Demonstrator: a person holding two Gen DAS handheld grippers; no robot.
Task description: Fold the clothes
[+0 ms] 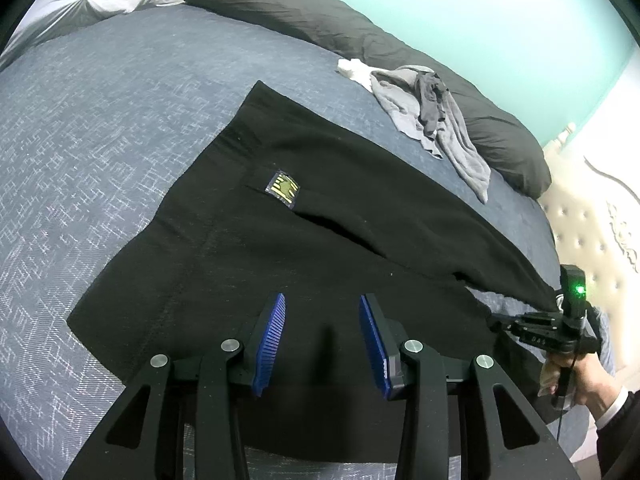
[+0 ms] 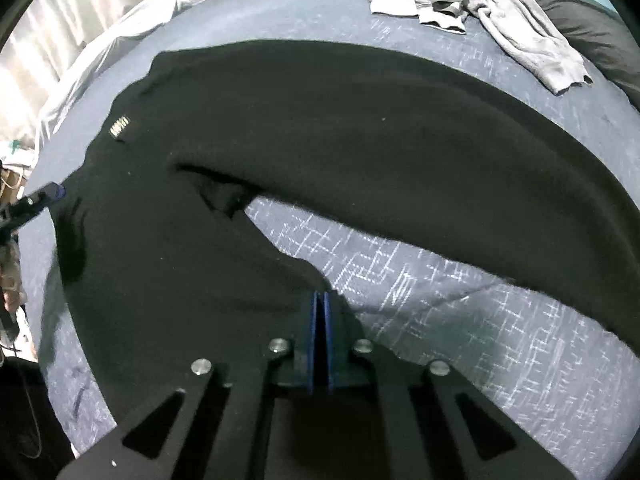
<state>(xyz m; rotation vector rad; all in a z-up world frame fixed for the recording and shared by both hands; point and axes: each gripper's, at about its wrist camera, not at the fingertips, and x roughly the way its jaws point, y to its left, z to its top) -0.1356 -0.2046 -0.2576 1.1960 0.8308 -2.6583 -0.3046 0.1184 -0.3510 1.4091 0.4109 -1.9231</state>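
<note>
The left gripper (image 1: 322, 340) is held with jaws wide apart and empty over black fabric trousers (image 1: 280, 248) spread mid-frame on the blue patterned bed (image 1: 100, 140). The right gripper (image 2: 320, 320) has its jaws clamped on a trouser leg end.

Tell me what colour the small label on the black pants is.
Yellow-gold on black label, clearest in the left wrist view.

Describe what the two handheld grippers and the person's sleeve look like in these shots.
Both grippers are matte black linkages with round silver pivot bolts and ribbed blue pads on the fingers. The left gripper and right gripper match. Seen from the left wrist view, the right unit's body carries a glowing green light and a thin black cable. The hand wears a dark sleeve over a white cuff.
</note>
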